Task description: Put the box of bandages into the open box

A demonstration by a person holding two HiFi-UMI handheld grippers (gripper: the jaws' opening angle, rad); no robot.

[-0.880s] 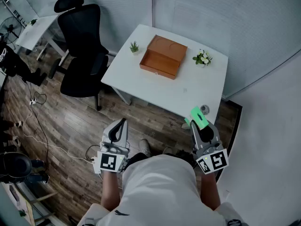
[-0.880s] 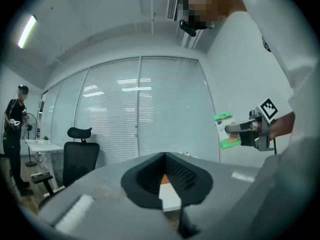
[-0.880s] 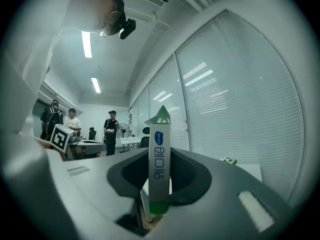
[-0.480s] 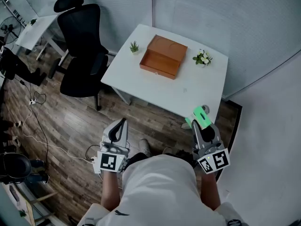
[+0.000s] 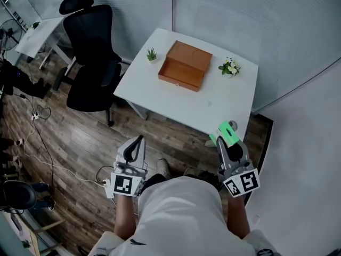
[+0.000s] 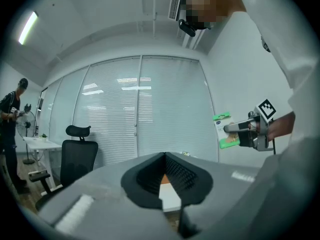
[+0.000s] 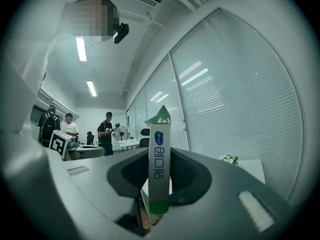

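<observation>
The open wooden box (image 5: 184, 65) lies on the white table (image 5: 213, 108), its lid tilted back. My right gripper (image 5: 226, 143) is off the table's near right corner, shut on the green-and-white box of bandages (image 5: 226, 133). In the right gripper view the bandage box (image 7: 160, 166) stands upright, pinched between the jaws of the right gripper (image 7: 159, 186). From the left gripper view, the same bandage box (image 6: 224, 132) shows held out at the right. My left gripper (image 5: 138, 141) hangs over the wood floor, well short of the table, shut and holding nothing.
A small potted plant (image 5: 152, 53) and a pot of white flowers (image 5: 229, 66) flank the wooden box. A black office chair (image 5: 93, 63) stands left of the table. Cables (image 5: 42, 143) trail on the floor at the left. Blinds and wall close in behind and right.
The right gripper with the bandage box has edged slightly toward the table. The left gripper has stayed where it was.
</observation>
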